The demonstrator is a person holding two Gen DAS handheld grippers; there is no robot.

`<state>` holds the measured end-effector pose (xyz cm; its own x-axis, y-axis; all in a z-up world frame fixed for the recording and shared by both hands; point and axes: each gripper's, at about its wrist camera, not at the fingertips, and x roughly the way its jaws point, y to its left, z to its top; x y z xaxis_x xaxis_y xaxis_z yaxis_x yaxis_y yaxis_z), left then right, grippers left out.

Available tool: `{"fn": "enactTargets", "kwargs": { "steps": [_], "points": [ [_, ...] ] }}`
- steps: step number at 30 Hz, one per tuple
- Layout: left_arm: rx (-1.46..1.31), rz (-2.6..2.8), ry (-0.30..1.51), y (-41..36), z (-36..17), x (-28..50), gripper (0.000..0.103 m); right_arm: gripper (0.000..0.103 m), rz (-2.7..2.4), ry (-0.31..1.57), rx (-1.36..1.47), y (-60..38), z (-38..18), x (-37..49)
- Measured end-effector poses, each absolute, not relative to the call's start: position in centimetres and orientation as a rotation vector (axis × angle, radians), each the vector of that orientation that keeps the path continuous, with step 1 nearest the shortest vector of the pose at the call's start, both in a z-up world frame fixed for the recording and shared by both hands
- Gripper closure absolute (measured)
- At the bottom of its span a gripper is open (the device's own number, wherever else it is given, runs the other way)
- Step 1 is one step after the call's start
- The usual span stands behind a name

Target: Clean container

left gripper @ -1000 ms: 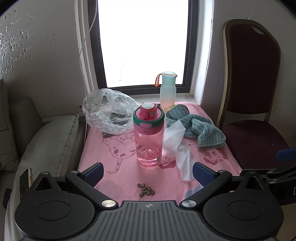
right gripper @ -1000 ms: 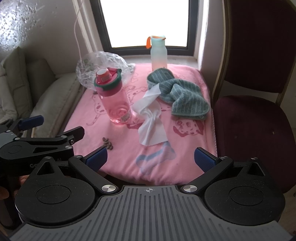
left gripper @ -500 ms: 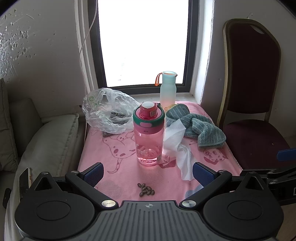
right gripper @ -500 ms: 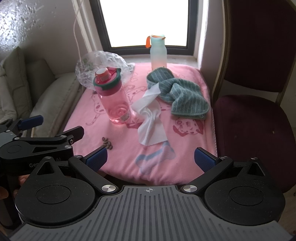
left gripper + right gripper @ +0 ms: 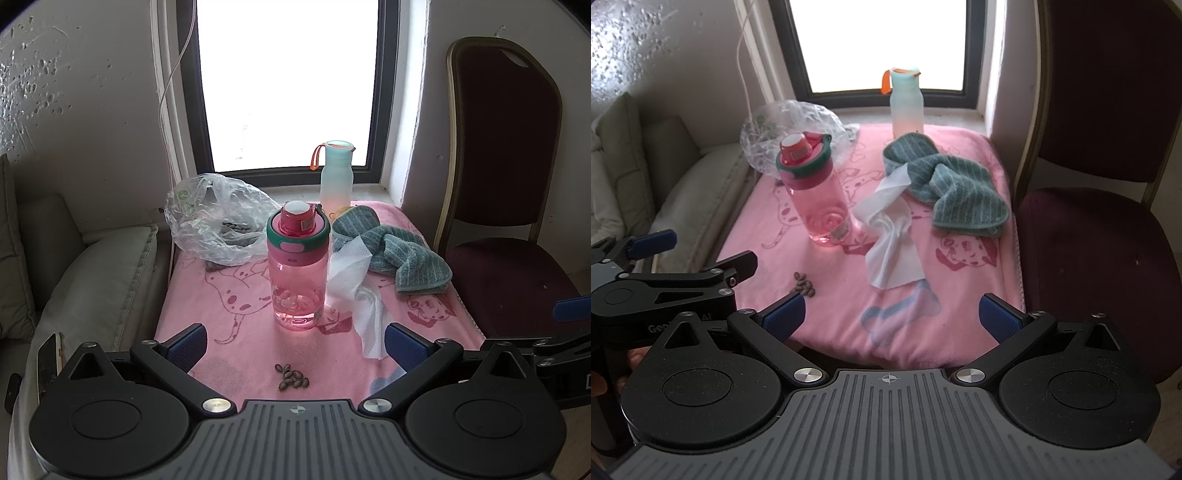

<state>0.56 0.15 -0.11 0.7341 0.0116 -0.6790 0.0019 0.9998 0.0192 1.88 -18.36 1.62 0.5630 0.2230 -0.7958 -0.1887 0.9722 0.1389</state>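
Your left gripper and right gripper are both wide open and hold nothing, and the pink bottle stands closed on the blanket (seeds lie near), so clean or not, you can't tell.

Ahead of our left claw the pink cloth lies bare up to the pink bottle, which stands upright straight in front. Only a small heap of seeds sits between the wide-apart fingers. Just right of the bottle a white tissue trails toward that claw's right finger, touching the bottle's side. Behind it the green towel fills the far right, and the plastic bag fills the far left. Before our right claw the cloth is clear as far as the tissue's near end. The left claw blocks its left side; a chair walls its right.
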Motion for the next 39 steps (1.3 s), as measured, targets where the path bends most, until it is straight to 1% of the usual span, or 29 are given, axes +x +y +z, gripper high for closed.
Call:
{"fn": "enactTargets", "kwargs": {
  "steps": [25, 39],
  "points": [
    [0.019, 0.006, 0.757, 0.3, -0.4, 0.4, 0.001, 0.0, 0.246, 0.952, 0.038, -18.2, 1.2, 2.2],
    [0.02, 0.026, 0.8, 0.8, -2.5, 2.5, 0.001, 0.0, 0.255, 0.979, 0.064, -17.8, -0.4, 3.9]
  ]
}}
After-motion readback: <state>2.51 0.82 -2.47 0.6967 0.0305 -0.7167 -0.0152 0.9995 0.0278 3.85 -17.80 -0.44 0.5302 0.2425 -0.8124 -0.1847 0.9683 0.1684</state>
